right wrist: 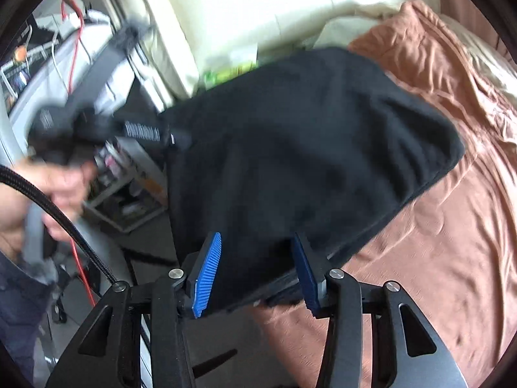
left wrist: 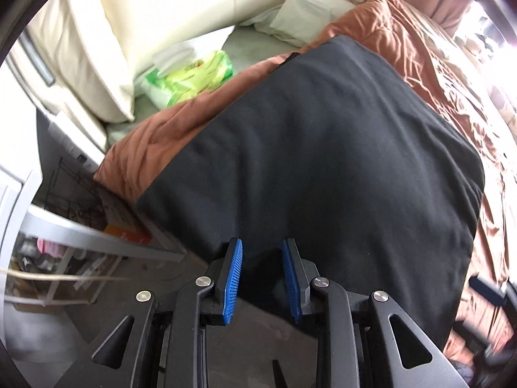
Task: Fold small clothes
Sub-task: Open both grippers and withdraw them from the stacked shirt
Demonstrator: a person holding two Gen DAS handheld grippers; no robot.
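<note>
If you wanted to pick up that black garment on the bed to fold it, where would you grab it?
Probably at the near hem of the black garment, one corner per gripper, coming in from the bed's edge. It lies flat on the brown bedspread, and that edge hangs nearest, so thin fabric slips between the pads there.

The left gripper points steeply down. Its blue pads stand a narrow gap apart, both ribbed faces showing. Dark cloth fills the gap between them, but whether they pinch it cannot be told. From the right wrist view this gripper shows as a blur off to the left, its tips at the cloth's edge, with the left hand wrapped around its grip and a dark sleeve below. The right gripper also tilts down. Its pads are set wider, with the cloth's hem lying loose between them, not clamped.
</note>
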